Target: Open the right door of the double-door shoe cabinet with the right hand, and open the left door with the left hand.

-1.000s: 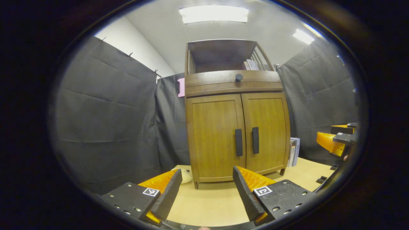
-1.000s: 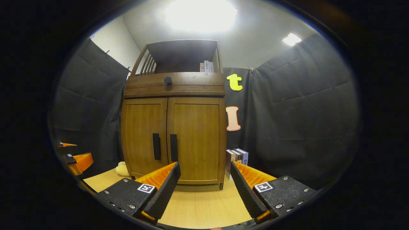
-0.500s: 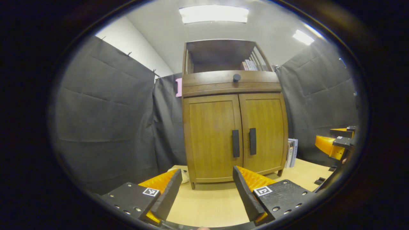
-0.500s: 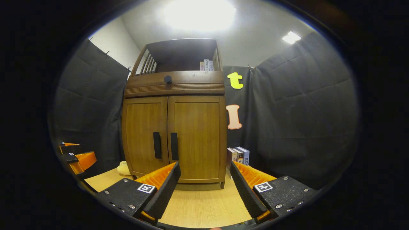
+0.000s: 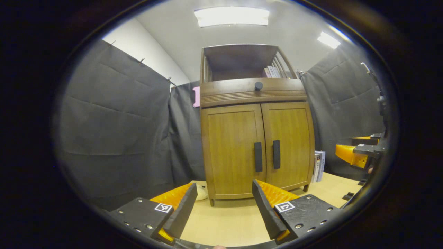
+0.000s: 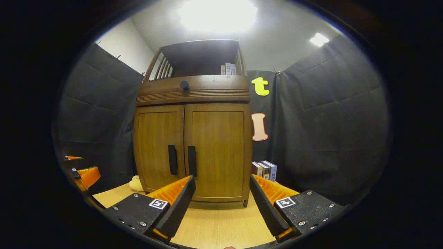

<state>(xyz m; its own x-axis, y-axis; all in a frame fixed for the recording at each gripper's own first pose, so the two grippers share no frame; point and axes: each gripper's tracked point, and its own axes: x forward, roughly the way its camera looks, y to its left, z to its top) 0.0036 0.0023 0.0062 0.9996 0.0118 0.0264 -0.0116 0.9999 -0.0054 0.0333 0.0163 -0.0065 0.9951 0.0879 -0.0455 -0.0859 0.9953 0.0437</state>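
A brown wooden shoe cabinet (image 5: 256,138) (image 6: 193,138) stands on a light wooden table, both doors shut. The left door (image 5: 233,152) (image 6: 157,148) carries a black vertical handle (image 5: 258,157) (image 6: 172,159). The right door (image 5: 289,145) (image 6: 218,148) has its own black handle (image 5: 276,154) (image 6: 192,161). My left gripper (image 5: 224,200) is open, well short of the cabinet front, roughly facing the left door. My right gripper (image 6: 221,197) is open too, facing the right door from a distance, and also shows at the right edge of the left gripper view (image 5: 356,152). The left gripper appears at the left edge of the right gripper view (image 6: 81,171).
Books (image 6: 264,169) (image 5: 318,165) stand on the table by the cabinet's right side. A pale soft object (image 6: 135,183) (image 5: 201,192) lies by its left foot. More books (image 6: 229,68) sit on the open top shelf, above a drawer with a black knob (image 5: 258,85).
Both views have shifted slightly: the cabinet looks a little larger in the right gripper view, and drifted left then back right in the left gripper view. Doors stay shut, both grippers stay open.
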